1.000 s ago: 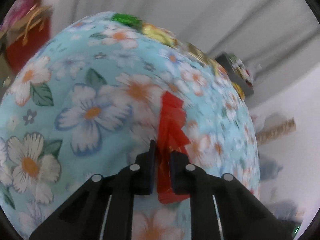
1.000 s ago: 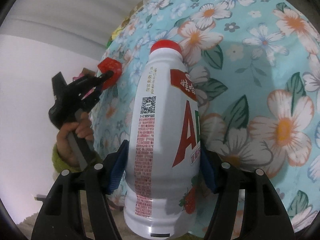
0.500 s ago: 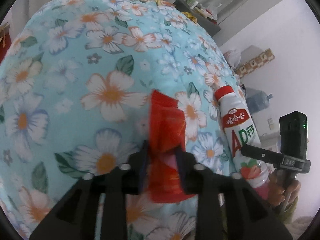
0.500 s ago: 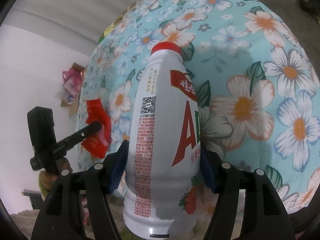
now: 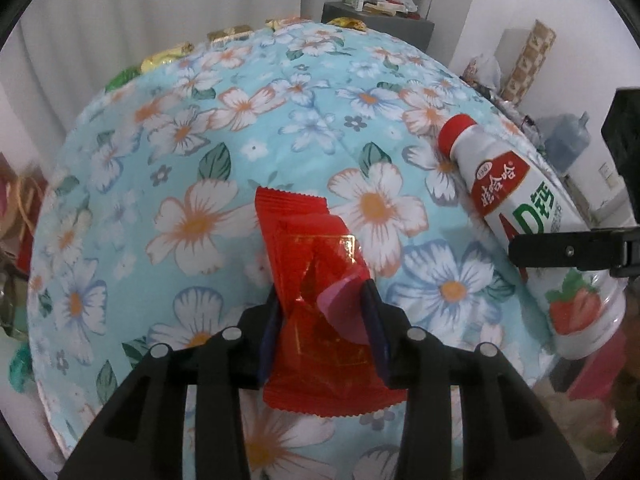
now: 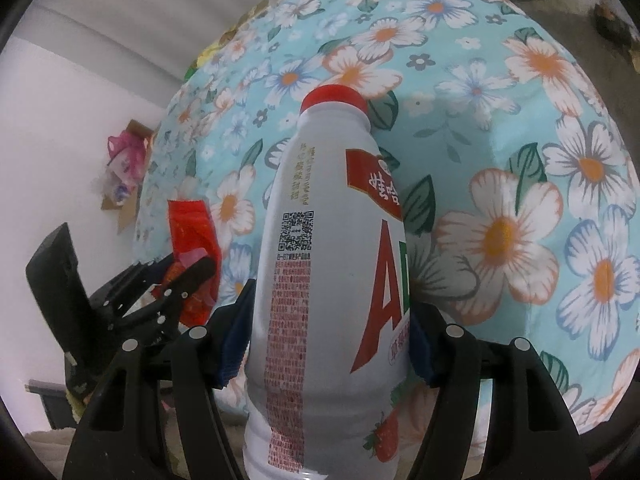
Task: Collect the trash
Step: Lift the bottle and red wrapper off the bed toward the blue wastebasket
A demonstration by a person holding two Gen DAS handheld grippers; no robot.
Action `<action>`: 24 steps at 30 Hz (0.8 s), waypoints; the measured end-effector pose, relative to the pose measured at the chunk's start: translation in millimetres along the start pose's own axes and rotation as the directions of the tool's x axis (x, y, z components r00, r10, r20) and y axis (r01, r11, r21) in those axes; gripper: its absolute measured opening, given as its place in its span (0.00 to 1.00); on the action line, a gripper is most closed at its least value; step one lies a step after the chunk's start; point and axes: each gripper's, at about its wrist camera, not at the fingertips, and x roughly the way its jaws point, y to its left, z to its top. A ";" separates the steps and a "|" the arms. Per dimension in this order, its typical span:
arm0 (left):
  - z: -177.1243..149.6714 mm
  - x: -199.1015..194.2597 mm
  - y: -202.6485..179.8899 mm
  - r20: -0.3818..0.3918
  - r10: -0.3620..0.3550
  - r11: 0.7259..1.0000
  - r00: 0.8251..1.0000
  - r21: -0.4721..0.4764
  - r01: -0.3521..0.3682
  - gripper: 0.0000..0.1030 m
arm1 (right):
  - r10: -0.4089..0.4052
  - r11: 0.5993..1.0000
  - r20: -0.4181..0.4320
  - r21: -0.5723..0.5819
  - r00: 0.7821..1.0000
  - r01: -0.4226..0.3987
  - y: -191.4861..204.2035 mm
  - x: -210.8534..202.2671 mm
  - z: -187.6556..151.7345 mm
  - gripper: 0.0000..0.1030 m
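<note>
My left gripper (image 5: 322, 300) is shut on a crumpled red snack wrapper (image 5: 316, 280) and holds it above the floral tablecloth (image 5: 240, 140). My right gripper (image 6: 330, 308) is shut on a white AD milk bottle (image 6: 332, 280) with a red cap, held over the near edge of the table. The bottle also shows at the right of the left wrist view (image 5: 524, 216), with one right finger (image 5: 560, 248) across it. The wrapper (image 6: 192, 236) and left gripper (image 6: 176, 276) show at the left of the right wrist view.
Several gold and green snack packets (image 5: 168, 54) lie along the table's far edge. A dark cabinet (image 5: 376, 16) with clutter stands behind the table. A water jug (image 5: 568, 140) and cardboard boxes (image 5: 524, 60) stand by the right wall. A cardboard box with pink bags (image 6: 124, 160) is on the floor.
Both grippers have pulled back toward the table's near edge and come closer together, each keeping its hold. The left wrist view has swung right, bringing the bottle into view.
</note>
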 end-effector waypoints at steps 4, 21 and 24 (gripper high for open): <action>1.0 0.4 -3.7 0.009 0.026 0.999 1.000 0.019 -0.026 0.36 | -0.023 1.000 0.003 -0.020 1.000 0.023 5.6 3.8 0.5 0.62; -0.4 -8.3 -11.9 0.043 0.099 0.993 0.994 0.059 -0.102 0.19 | -0.008 1.000 0.032 -0.012 0.999 0.009 -2.4 -6.3 -5.2 0.59; -0.4 -10.1 -11.6 0.047 0.097 0.993 0.994 0.055 -0.100 0.17 | -0.003 1.000 0.036 -0.009 0.999 0.003 -4.5 -9.8 -6.4 0.59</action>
